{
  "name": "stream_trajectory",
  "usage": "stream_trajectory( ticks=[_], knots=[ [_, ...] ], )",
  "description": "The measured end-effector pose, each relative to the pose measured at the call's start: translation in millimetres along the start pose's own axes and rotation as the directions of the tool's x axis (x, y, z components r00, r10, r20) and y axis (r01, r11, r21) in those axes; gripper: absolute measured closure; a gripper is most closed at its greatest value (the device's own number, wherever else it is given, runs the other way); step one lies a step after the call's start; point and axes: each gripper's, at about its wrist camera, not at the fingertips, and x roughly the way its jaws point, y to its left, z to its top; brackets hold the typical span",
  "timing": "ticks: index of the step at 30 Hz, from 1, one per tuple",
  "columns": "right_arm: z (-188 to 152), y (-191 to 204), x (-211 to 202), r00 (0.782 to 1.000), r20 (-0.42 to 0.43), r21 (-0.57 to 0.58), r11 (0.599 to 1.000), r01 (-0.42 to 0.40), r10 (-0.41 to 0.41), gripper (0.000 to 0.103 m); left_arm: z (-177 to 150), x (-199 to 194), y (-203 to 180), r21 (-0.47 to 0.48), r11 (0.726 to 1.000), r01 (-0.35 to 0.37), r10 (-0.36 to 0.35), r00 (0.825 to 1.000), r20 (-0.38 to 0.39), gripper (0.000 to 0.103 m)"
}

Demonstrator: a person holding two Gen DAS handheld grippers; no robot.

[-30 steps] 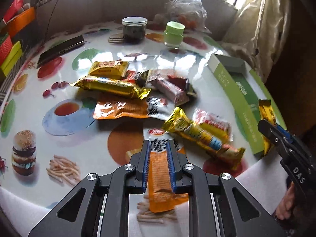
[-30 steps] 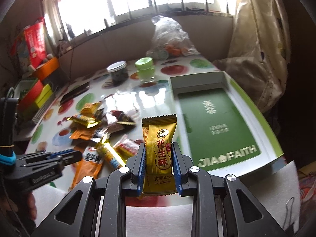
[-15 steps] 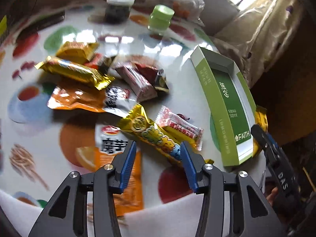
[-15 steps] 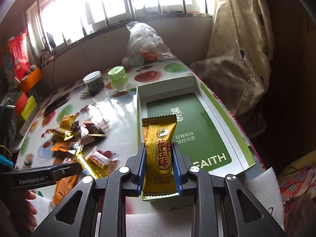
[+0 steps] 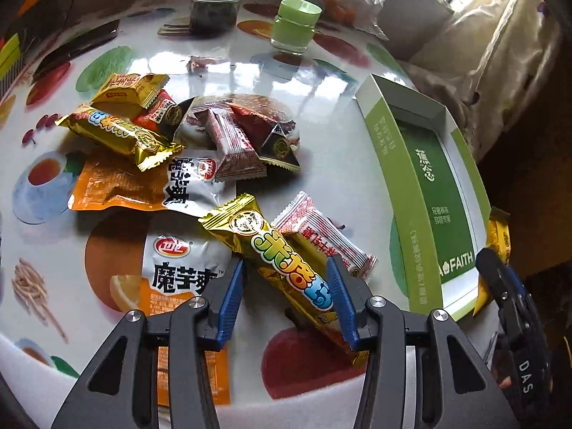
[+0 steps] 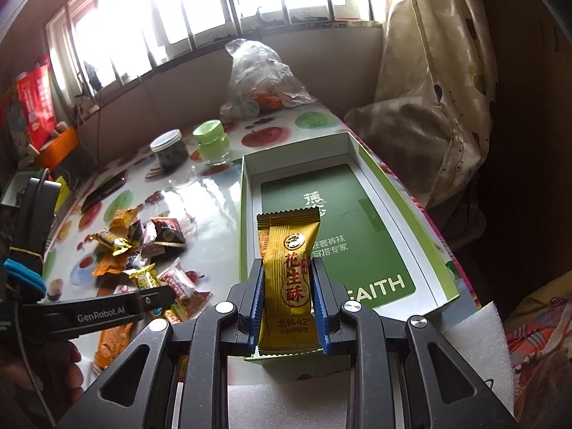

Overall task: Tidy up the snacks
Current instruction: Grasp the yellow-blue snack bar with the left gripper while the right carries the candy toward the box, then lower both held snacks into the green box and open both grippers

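A pile of snack packets lies on the fruit-print table. My left gripper point(image 5: 286, 286) is open, its blue pads on either side of a long gold bar point(image 5: 275, 254) at the pile's near end, with a red-and-white candy packet point(image 5: 321, 239) just right of it. My right gripper point(image 6: 289, 286) is shut on a gold peanut-crisp packet point(image 6: 287, 268), held upright over the near end of the green-and-white box point(image 6: 422, 207). The box point(image 5: 400, 164) also shows to the right in the left wrist view, with the right gripper point(image 5: 500, 271) beyond its near corner.
Two orange konjac pouches point(image 5: 168, 268) lie under and left of the gold bar. More packets point(image 5: 228, 136) sit further back. A dark jar point(image 5: 214, 9), a green-lidded jar point(image 5: 295, 25) and a plastic bag point(image 6: 257, 75) stand at the far side. White foam pads the table's near edge point(image 6: 475, 336).
My left gripper opened off the orange pouch, swung right and dropped around the long gold bar. My right gripper carried its packet right, over the box's near end.
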Motion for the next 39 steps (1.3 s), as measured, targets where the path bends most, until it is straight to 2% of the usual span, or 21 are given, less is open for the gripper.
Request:
stream_trajectory(
  ticks=[2,4,10,15,26,32,36,39],
  knots=[
    [-0.6,-2.0,-0.5,1.0,-0.001,0.002,1.0,-0.002,0.002,0.08,0.5,-0.2,-0.2,0.008,1.0,-0.002,0.002,1.0,0.003,0.073],
    [-0.9,-2.5,-0.9,1.0,0.002,0.001,1.0,-0.005,0.005,0.08,1.0,-2.9,-0.8,0.01,1.0,0.001,-0.001,1.0,0.01,0.079],
    [-1.1,-9.8,-3.1,1.0,0.011,0.011,1.0,-0.012,0.012,0.08,1.5,-22.7,-9.2,0.036,0.999,0.013,-0.016,0.998,0.068,0.079],
    [0.4,-17.9,-5.8,1.0,0.019,0.021,1.0,-0.006,0.005,0.08,8.2,-44.6,-23.8,0.068,0.996,0.058,-0.066,0.99,0.123,0.079],
    [16.4,-31.2,-14.2,0.999,0.041,0.028,1.0,0.009,-0.01,0.08,27.7,-55.8,-73.2,0.174,0.976,0.129,-0.154,0.978,0.142,0.079],
    [21.0,-41.3,-6.1,1.0,0.018,0.034,0.999,0.025,-0.025,0.08,39.7,-52.2,-99.2,0.22,0.961,0.17,-0.201,0.971,0.128,0.079],
    [20.6,-45.3,3.6,0.999,-0.008,0.03,0.999,0.033,-0.033,0.08,42.7,-33.5,-112.1,0.229,0.952,0.205,-0.224,0.972,0.064,0.079],
    [17.6,-46.9,10.9,0.999,-0.033,0.018,0.999,0.041,-0.041,0.08,41.4,-22.9,-121.2,0.249,0.948,0.198,-0.218,0.975,0.053,0.079]
  ],
)
